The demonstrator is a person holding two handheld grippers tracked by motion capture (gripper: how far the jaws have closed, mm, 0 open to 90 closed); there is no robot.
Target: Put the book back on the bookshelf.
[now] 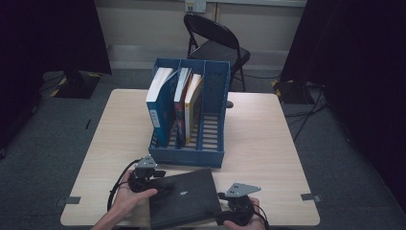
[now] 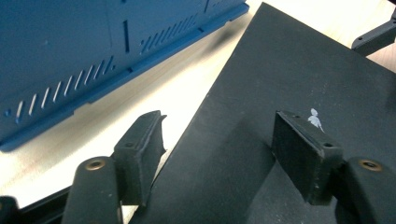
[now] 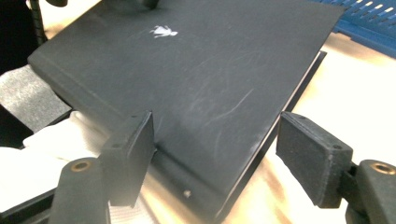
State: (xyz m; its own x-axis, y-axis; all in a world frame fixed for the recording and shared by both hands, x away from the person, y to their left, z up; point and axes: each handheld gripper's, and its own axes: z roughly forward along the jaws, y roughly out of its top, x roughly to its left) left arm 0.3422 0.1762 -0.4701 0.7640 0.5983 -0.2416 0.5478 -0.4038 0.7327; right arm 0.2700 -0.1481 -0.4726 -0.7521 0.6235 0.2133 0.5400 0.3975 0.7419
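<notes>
From above, near the counter's [image 1: 268, 124] near edge, the black book [image 1: 184, 199] lay flat, just this side of the blue file rack [image 1: 189, 112], its near edge hanging a little over the counter's rim. My left gripper [image 1: 160, 182] sat at the book's left edge and my right gripper [image 1: 225, 201] at its near right corner. Three books stood in the rack's left and middle slots; the right slot stood empty, and I judged that was where the black one belonged.

Along my left jaws, which stood apart, one jaw hung over the pale wood and the other over the cover [image 2: 289, 93], straddling the edge without a grip. To do it well, I judged I should slide one jaw under the edge before closing.

Along my right jaws, also apart, the corner [image 3: 219, 205] lay between them, unclamped. The cover [image 3: 196, 74] was matte, faintly scuffed, with a small white figure [image 3: 163, 31] printed on it; a thin line of pale pages showed along its right side. It looked stiff, a hardback, so a firm pinch near the spine should lift it without sagging. The rack was slotted plastic.
</notes>
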